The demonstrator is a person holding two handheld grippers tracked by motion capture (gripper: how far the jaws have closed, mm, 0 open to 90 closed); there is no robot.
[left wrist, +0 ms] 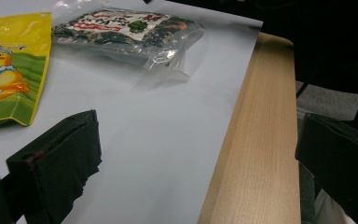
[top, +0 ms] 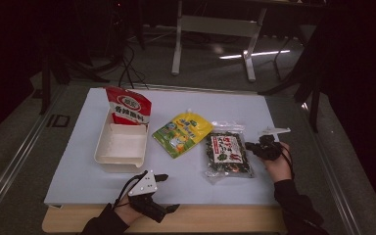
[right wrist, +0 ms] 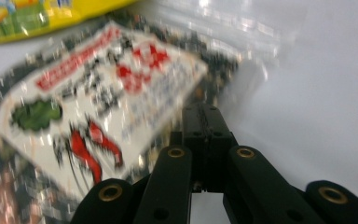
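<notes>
A clear bag of dark seaweed (top: 228,152) with a white and red label lies flat on the white mat's right side. My right gripper (top: 250,146) is at that bag's right edge, its jaws pressed together. In the right gripper view the shut fingertips (right wrist: 205,114) hover over the bag's (right wrist: 98,93) clear border, and I see no film pinched between them. My left gripper (top: 168,193) rests at the table's near edge with its jaws wide apart and empty. The left gripper view shows the same: my left gripper (left wrist: 196,163) is open, and the seaweed bag (left wrist: 126,32) lies far ahead of it.
A cream tray (top: 121,145) sits at the mat's left with a red pouch (top: 129,105) leaning behind it. A yellow pouch (top: 182,132) lies between tray and seaweed bag. The wooden table edge (left wrist: 261,140) runs along the mat's (top: 78,171) near side.
</notes>
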